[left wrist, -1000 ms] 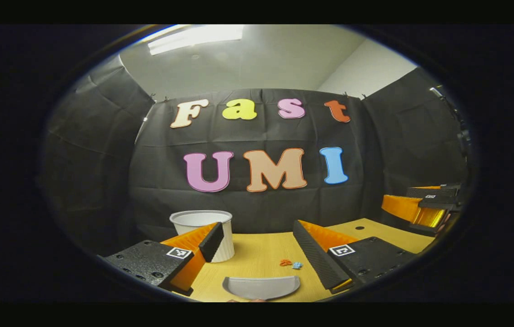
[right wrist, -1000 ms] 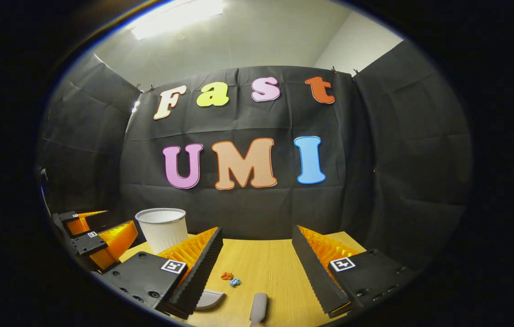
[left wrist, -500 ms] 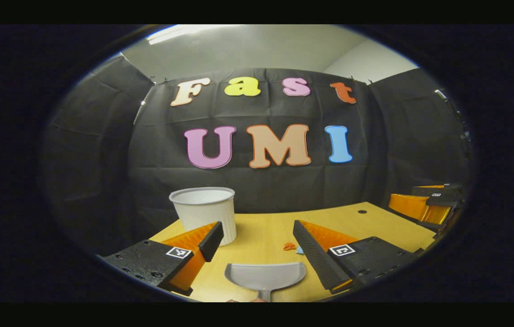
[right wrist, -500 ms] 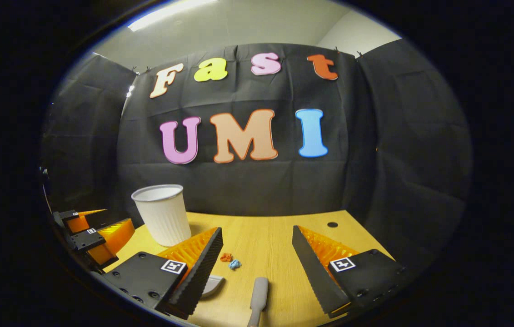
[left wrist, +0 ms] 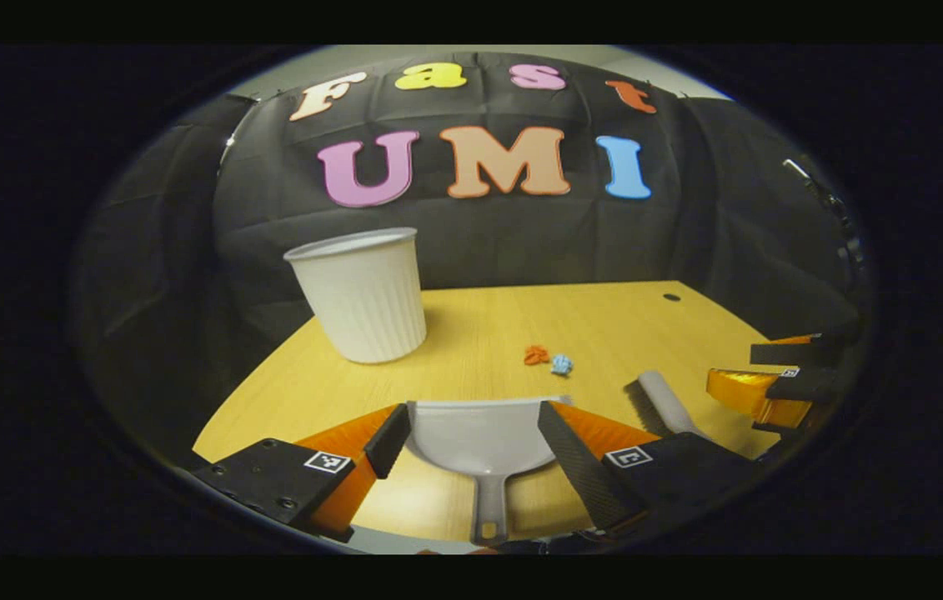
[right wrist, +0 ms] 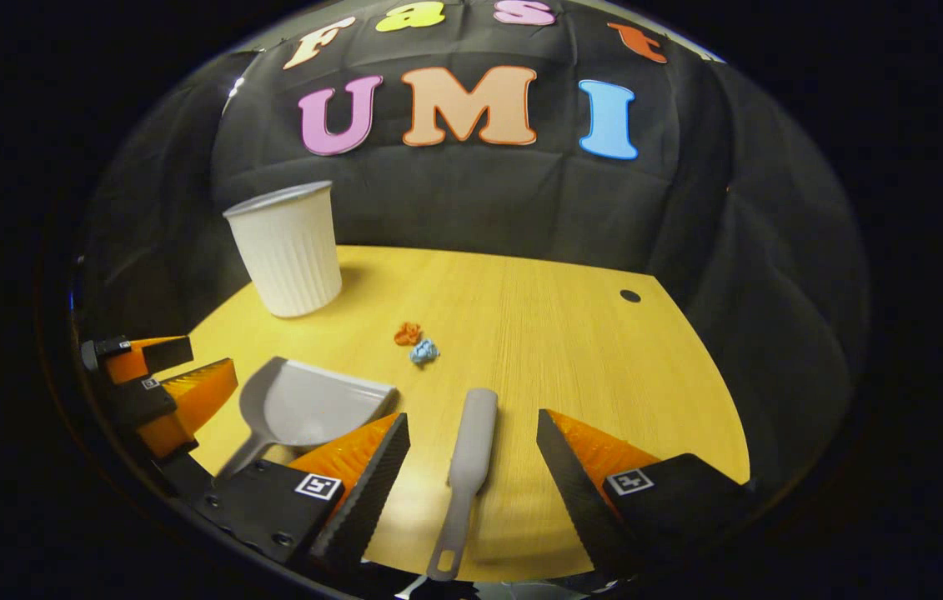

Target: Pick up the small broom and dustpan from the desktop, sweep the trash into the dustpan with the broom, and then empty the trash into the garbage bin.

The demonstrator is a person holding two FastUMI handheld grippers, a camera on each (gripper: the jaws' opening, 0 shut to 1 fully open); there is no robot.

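Both tools gape wide and empty, so line the left tool (left wrist: 471, 442) squarely over the dustpan (left wrist: 481, 433) handle and the right tool (right wrist: 471, 454) over the broom (right wrist: 468, 467).

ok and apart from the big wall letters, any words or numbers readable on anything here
No readable words or numbers.
Square markers on the left gripper and right gripper: coded patterns, too small to read.
Garbage bin, dustpan, broom: no print visible.

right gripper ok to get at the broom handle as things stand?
Probably yes. The right gripper is open, and the broom lies on the desktop between its fingers, handle toward the camera, with nothing over it; the dustpan sits off to the side.
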